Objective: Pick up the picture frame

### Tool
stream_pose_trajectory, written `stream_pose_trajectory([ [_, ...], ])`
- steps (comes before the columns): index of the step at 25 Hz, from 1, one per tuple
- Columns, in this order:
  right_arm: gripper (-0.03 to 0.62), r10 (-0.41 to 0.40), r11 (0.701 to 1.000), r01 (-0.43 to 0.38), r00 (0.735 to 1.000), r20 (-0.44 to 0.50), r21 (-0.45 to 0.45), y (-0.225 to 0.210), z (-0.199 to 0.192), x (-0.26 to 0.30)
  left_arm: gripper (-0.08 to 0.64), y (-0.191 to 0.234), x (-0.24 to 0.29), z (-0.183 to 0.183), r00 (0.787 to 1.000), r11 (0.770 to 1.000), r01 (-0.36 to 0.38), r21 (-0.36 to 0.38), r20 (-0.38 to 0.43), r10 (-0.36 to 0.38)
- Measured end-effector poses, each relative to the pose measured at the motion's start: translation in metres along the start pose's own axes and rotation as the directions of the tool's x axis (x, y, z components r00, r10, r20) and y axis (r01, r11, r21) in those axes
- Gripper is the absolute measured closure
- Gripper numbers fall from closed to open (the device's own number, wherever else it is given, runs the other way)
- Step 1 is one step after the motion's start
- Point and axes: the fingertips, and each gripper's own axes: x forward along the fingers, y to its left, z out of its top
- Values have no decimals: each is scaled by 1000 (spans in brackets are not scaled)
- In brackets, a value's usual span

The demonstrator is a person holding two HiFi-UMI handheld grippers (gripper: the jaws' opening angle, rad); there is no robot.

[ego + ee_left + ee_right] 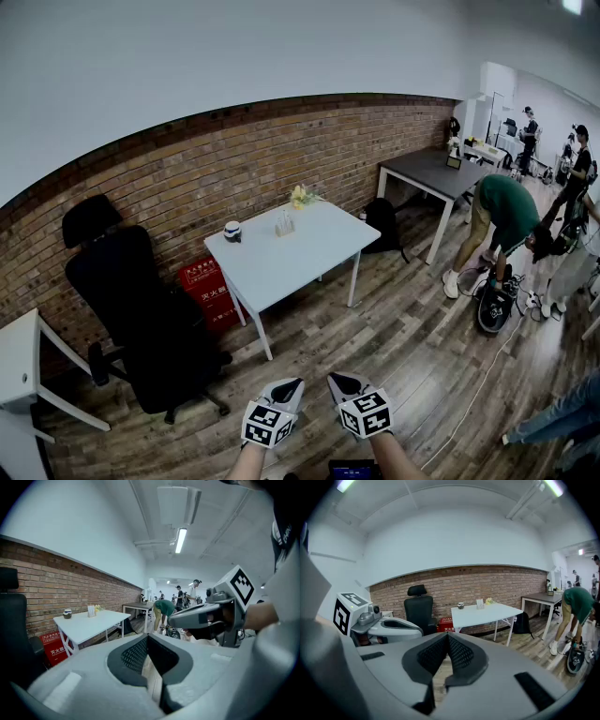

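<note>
A small clear upright stand [284, 223], which looks like the picture frame, stands near the back edge of the white table [300, 258] by the brick wall. It also shows in the left gripper view [91, 611] and the right gripper view [480, 603]. Beside it are yellow flowers [302, 196] and a small cup [232, 231]. My left gripper [294, 383] and right gripper [336, 379] are held side by side low in the head view, far short of the table. Both are shut with nothing between the jaws [148, 635] [448, 634].
A black office chair [141, 309] stands left of the table, with a red box [208, 292] against the wall. A white desk [23, 361] is at the far left. A dark table [441, 173], a bending person [506, 211] and other people fill the right.
</note>
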Motion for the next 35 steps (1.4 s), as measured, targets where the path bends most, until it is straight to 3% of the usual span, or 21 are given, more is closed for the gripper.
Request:
stream_pose_trajectory([
  [10,585,-8,1000,8,1000,-1,-25,2,-3,-5,549,-2,-4,2,1000,1000,-13,10,6,13],
  [21,584,48,998,-47,999,5,-32,17,-3,-13,549,-6,-10,0,1000,1000,-21,15,-4,21],
  [35,584,23,1000,-23,1000,-9,-21,11,-16,-24,549,-18,-9,-10,1000,1000,-5,6,-23,5],
])
